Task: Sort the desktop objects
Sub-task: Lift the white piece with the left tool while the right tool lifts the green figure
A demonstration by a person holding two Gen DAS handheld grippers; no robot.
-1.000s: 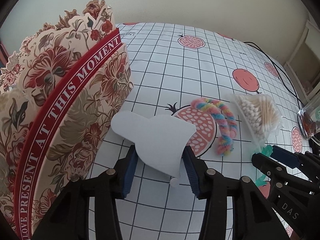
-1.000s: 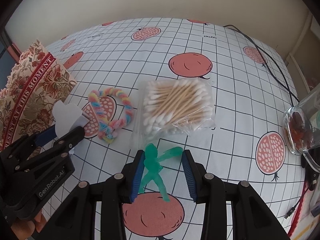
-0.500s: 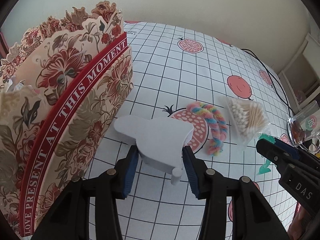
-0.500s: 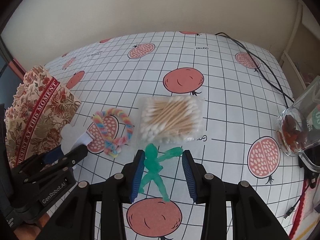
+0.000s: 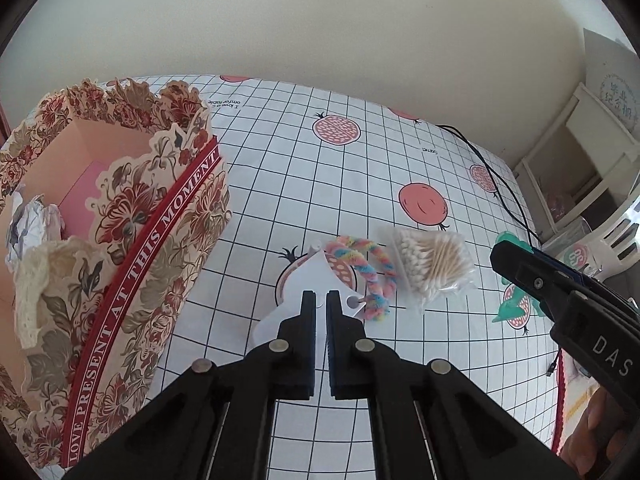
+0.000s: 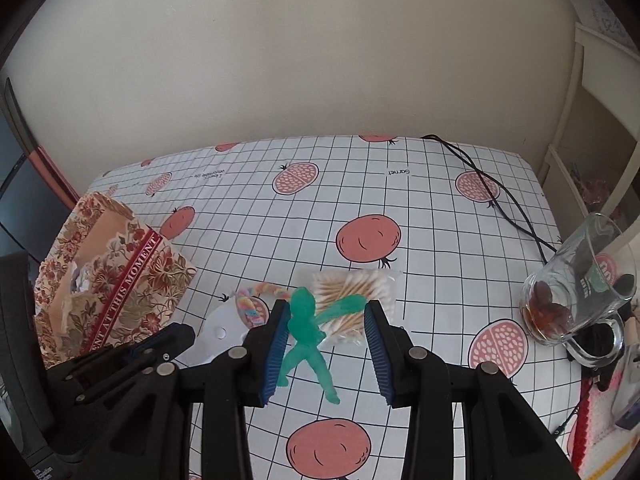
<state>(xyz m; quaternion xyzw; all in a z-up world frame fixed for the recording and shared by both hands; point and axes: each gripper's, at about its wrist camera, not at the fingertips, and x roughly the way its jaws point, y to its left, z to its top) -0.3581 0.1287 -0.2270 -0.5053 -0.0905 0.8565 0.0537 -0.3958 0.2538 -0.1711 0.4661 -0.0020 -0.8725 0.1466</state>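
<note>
Left wrist view: left gripper (image 5: 318,304), jaws just closed, pinches the flat white plastic card (image 5: 304,280); right gripper (image 6: 326,344) clasps the translucent green toy figure (image 6: 306,330). Next, probably the floral paper box (image 5: 120,240).

The table (image 6: 440,240) wears a white cloth with a black grid and red pomegranates. The box (image 5: 132,248) is cream with dark red flowers and a red lettered band. The figure (image 6: 306,330) is translucent green, the twisted cord (image 5: 360,266) rainbow pastel, the card (image 5: 308,284) white.
</note>
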